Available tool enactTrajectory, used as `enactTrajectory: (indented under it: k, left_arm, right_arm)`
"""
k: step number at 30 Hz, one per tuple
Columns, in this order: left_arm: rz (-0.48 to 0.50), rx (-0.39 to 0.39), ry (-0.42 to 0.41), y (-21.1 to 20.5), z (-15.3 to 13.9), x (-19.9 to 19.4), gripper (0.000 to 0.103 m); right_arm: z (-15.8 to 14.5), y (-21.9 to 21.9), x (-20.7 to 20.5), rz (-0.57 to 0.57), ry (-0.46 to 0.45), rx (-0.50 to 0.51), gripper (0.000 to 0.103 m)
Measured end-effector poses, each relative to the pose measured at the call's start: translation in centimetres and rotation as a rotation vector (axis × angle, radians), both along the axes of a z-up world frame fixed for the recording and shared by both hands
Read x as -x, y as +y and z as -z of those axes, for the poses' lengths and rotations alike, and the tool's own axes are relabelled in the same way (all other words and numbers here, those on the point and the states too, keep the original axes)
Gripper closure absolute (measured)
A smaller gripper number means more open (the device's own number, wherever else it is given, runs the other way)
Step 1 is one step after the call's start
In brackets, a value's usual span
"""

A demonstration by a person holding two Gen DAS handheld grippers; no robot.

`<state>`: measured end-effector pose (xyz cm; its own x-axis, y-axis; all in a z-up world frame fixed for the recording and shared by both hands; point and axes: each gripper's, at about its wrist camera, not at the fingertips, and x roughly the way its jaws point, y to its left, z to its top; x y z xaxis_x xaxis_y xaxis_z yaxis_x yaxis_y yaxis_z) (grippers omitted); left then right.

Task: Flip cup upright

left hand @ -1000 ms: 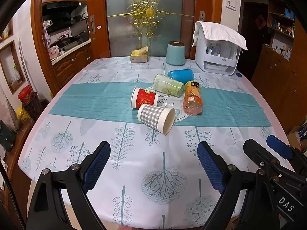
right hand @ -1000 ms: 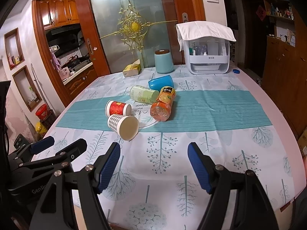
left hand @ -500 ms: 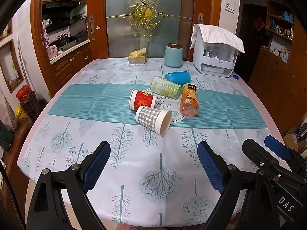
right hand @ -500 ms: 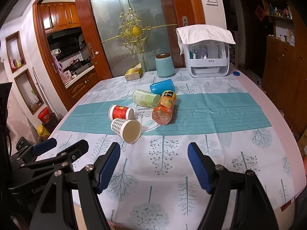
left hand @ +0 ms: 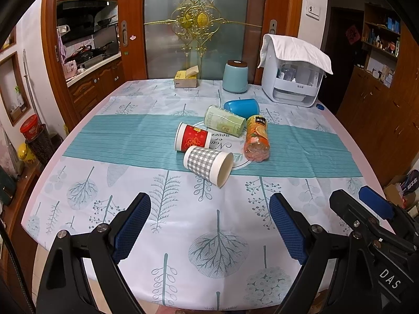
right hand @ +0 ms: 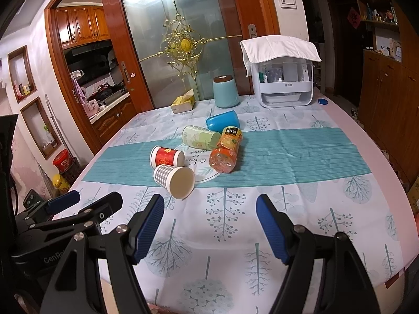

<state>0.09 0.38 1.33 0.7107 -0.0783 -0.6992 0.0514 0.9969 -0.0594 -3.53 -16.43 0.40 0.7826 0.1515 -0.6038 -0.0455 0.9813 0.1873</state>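
Note:
Several cups lie on their sides in the middle of the table: a grey checked paper cup [left hand: 207, 164] [right hand: 174, 178] nearest me with its mouth toward me, a red paper cup [left hand: 192, 137] [right hand: 166, 157], a pale green cup [left hand: 225, 124] [right hand: 200, 137] and a blue cup [left hand: 242, 107] [right hand: 222, 121]. My left gripper [left hand: 209, 225] is open and empty above the near table edge. My right gripper [right hand: 209, 225] is open and empty, beside it on the right. Both are well short of the cups.
An orange juice bottle [left hand: 256, 138] [right hand: 226, 150] lies beside the cups. At the far end stand a teal canister [left hand: 235, 76], a tissue box [left hand: 186, 79] and a white appliance [left hand: 294, 78] under a cloth. A teal runner [left hand: 117, 136] crosses the table.
Both grippers have drawn back and risen slightly, so the cups look a little farther off. Both stay open. Nothing on the table has moved.

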Motion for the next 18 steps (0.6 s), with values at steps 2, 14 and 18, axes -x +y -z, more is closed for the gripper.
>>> enactTrajectory:
  k: [2,14,18]
  left_arm:
    - [0.001,0.002,0.001,0.0,0.0,-0.1,0.013]
    - [0.006,0.000,0.009,0.5,0.5,-1.0,0.013]
    - [0.005,-0.020,0.003,0.7,0.8,-1.4,0.013]
  right_arm:
    - [0.0,0.0,0.0,0.000,0.000,0.000,0.030]
    - [0.2,0.5,-0.7,-0.002,0.013,-0.009,0.030]
    - [0.6,0.7,-1.3,-0.001,0.029,-0.007,0.030]
